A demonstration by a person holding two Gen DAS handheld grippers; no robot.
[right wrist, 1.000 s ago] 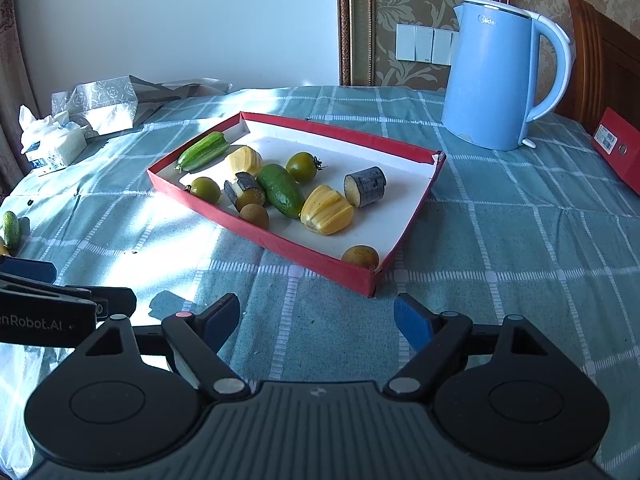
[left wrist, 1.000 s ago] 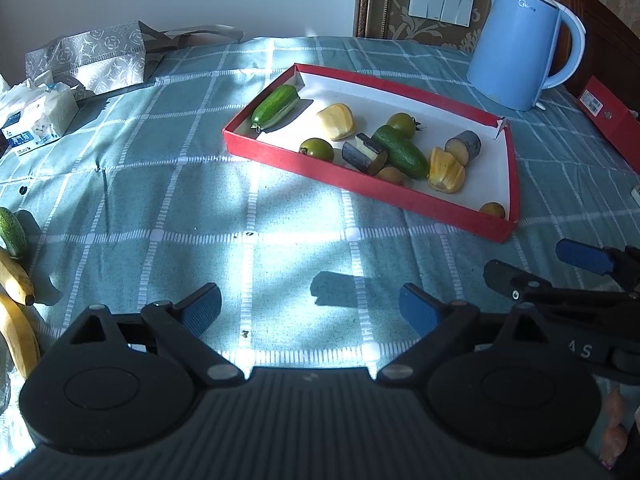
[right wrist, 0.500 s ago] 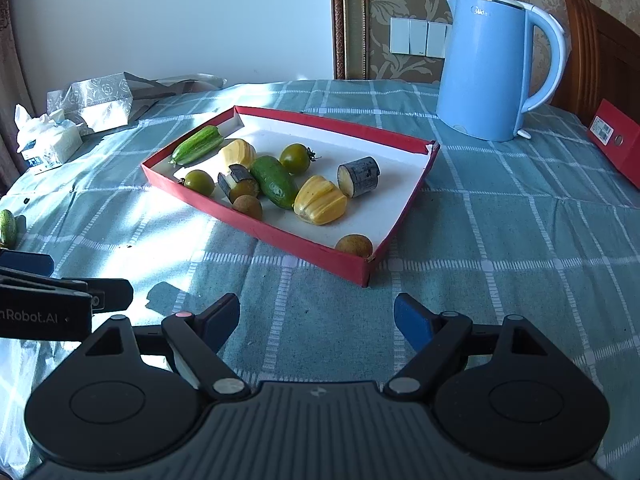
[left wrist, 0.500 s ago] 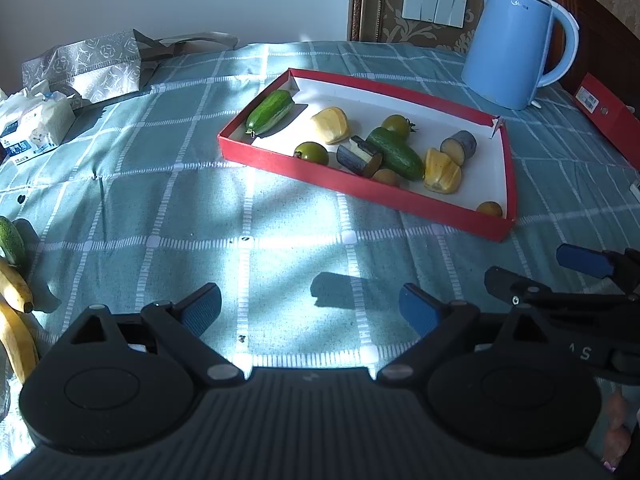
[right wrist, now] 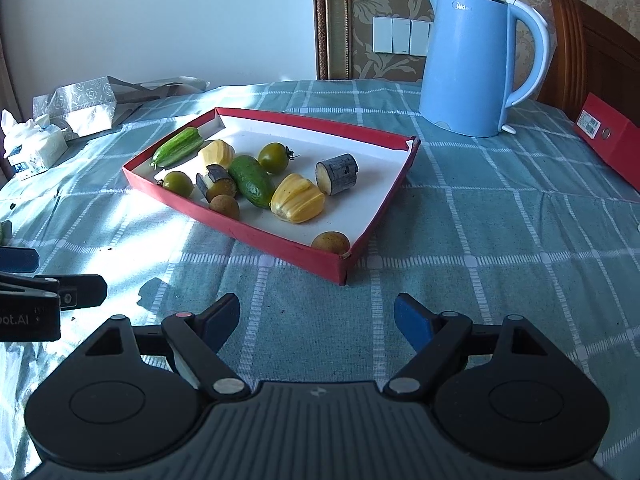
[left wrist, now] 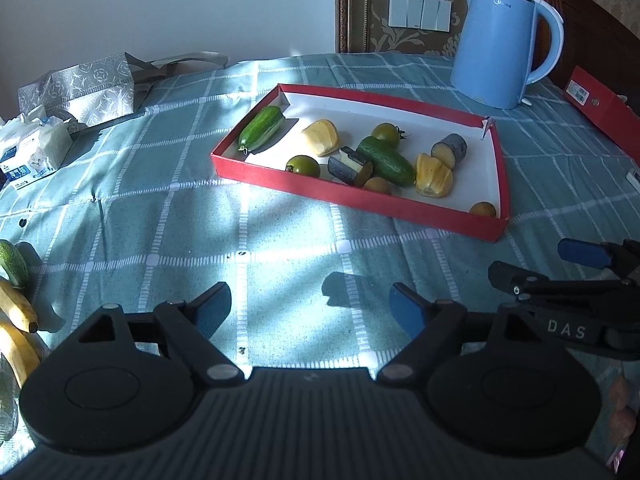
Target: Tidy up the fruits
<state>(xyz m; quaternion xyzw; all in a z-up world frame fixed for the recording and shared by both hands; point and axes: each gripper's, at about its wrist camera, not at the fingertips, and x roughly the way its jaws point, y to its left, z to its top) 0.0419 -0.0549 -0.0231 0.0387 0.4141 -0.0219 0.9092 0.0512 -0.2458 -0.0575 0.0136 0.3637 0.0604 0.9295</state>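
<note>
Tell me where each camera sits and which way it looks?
Left wrist: on the left tongs, facing down-forward at the shallow red cardboard tray; own open blue-tipped fingers show, with nothing between them, and the right tongs at the picture's right edge.
Right wrist: on the right tongs, facing the same tray; open fingers show, left tongs at the picture's left edge.
Shared: tray, tall light-blue plastic kettle, checked teal tablecloth.

Hard sunlight falls in patches across the checked tablecloth [left wrist: 168,200], whitening the squares nearest the cameras, while the far side lies in bluish shade. Fruits in the red tray [right wrist: 256,236] cast short sharp shadows. Focus is crisp; fisheye bending curves the edges, corners black
</note>
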